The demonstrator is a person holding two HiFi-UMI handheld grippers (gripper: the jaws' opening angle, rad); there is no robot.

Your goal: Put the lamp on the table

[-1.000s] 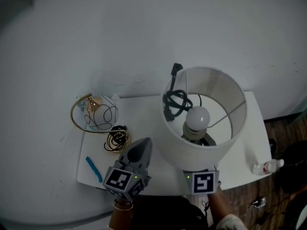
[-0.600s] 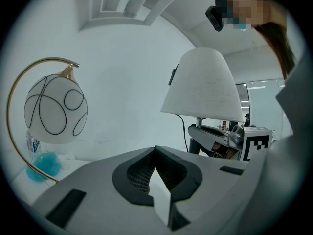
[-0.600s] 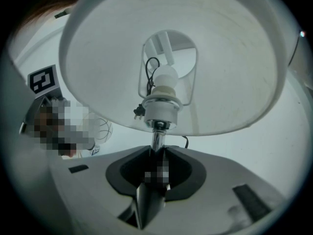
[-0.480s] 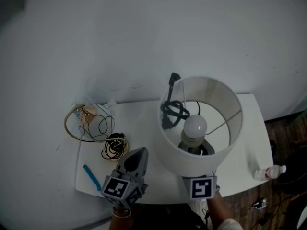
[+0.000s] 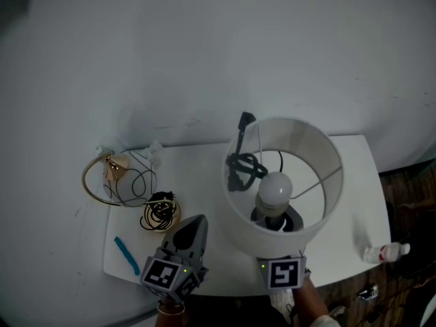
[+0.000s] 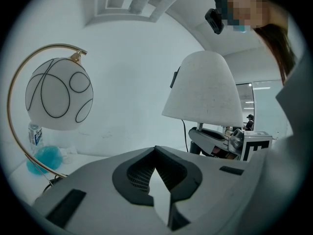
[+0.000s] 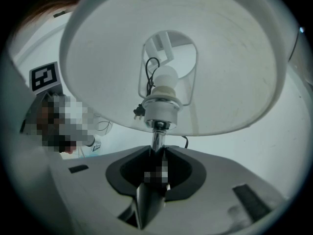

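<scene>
The lamp [image 5: 300, 148] has a white drum shade, a white bulb [image 5: 274, 186] and a chrome stem [image 7: 156, 138]. It stands upright over the right half of the white table [image 5: 197, 176]; the shade hides its base. A black cord with a plug [image 5: 244, 159] hangs over the shade's rim. My right gripper [image 7: 157, 155] is shut on the stem just below the bulb socket; in the head view only its marker cube [image 5: 284, 273] shows under the shade. My left gripper [image 5: 194, 225] hovers shut and empty over the table's front left, apart from the lamp [image 6: 203, 92].
A second lamp, a white globe on a gold arc [image 5: 112, 176], stands at the table's back left, with a coiled black cable [image 5: 160, 213] and a blue object [image 5: 126, 254] near it. A plastic bottle [image 5: 385, 253] lies on the floor at right. A white wall rises behind.
The lamp looks slightly smaller in the head view, as if it has sunk a little toward the table. Both grippers keep their state, and the left one has barely shifted.
</scene>
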